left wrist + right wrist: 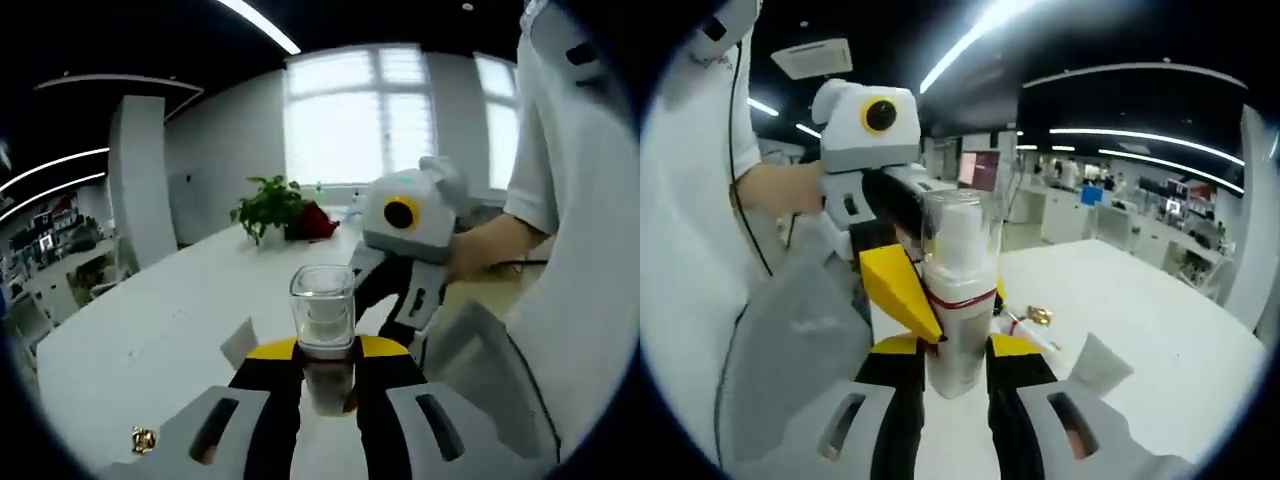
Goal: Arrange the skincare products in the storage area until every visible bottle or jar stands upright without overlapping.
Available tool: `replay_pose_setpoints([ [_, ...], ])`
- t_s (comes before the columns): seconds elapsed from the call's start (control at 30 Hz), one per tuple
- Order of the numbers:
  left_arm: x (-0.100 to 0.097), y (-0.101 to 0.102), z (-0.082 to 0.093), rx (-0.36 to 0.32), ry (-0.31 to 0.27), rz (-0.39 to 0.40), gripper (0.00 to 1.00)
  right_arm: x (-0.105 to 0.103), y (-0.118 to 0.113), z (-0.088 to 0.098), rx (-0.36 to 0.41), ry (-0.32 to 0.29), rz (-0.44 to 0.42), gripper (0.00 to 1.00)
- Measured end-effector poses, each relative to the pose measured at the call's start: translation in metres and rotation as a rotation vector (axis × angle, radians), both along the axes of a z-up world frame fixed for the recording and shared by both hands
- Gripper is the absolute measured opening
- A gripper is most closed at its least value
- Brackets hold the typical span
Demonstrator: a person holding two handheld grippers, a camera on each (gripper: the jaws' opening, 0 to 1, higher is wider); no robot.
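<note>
The white surface (150,320) carries a potted plant (268,208) at its far end. Nearer than the plant, the left gripper (327,385) has its jaws closed on a bottle (323,335) with a clear cap, held upright above the surface. The right gripper (958,372) has its jaws closed on the same bottle (958,300) from the opposite side. Beyond it, away from the plant, lies a small gold item (1039,316).
</note>
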State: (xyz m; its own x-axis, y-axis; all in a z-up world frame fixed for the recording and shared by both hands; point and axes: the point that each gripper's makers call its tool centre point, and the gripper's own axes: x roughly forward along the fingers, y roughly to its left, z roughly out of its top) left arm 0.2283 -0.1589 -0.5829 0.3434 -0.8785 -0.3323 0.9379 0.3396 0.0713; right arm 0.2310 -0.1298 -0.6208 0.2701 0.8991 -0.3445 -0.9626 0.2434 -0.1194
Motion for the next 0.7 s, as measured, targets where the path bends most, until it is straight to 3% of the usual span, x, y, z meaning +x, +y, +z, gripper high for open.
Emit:
replay_pose_setpoints([
  [0.13,0.003,-0.005,-0.013,0.045,0.008,-0.028,0.16,0.006,-0.003,-0.012,-0.046,-0.049,-0.007,0.22],
  [0.4,0.009,-0.013,-0.045,0.09,0.054,-0.038,0.16,0.012,-0.008,-0.046,-0.067,-0.027,-0.004,0.22],
  [0.6,0.015,-0.016,-0.081,0.189,0.065,-0.046,0.16,0.021,-0.009,-0.079,-0.111,-0.06,-0.01,0.22],
  [0.7,0.02,-0.015,-0.098,0.218,0.079,-0.054,0.16,0.024,-0.01,-0.096,-0.135,-0.046,-0.017,0.22],
])
